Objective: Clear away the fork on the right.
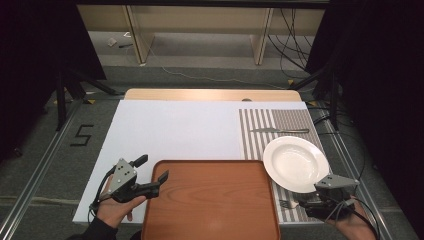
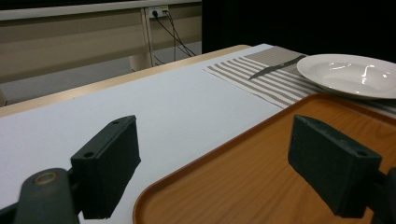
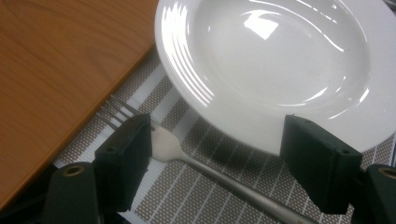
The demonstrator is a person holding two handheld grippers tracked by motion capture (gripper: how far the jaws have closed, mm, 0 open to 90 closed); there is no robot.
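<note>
On the white-covered tabletop (image 1: pixel 175 130), the right gripper (image 3: pixel 215 154) hangs spread over the silver metal fork (image 3: pixel 196 158), ready to descend and pinch it, while the left gripper (image 1: pixel 152 172) waits spread by the brown wooden tray (image 1: pixel 210 200).

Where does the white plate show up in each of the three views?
High view: the plate sits right of centre on the striped mat, at the tray's right edge.
Left gripper view: upper right, beyond the tray.
Right gripper view: top and right, above the fork.
Shared landmark: the tray's edge beside the plate.
</note>
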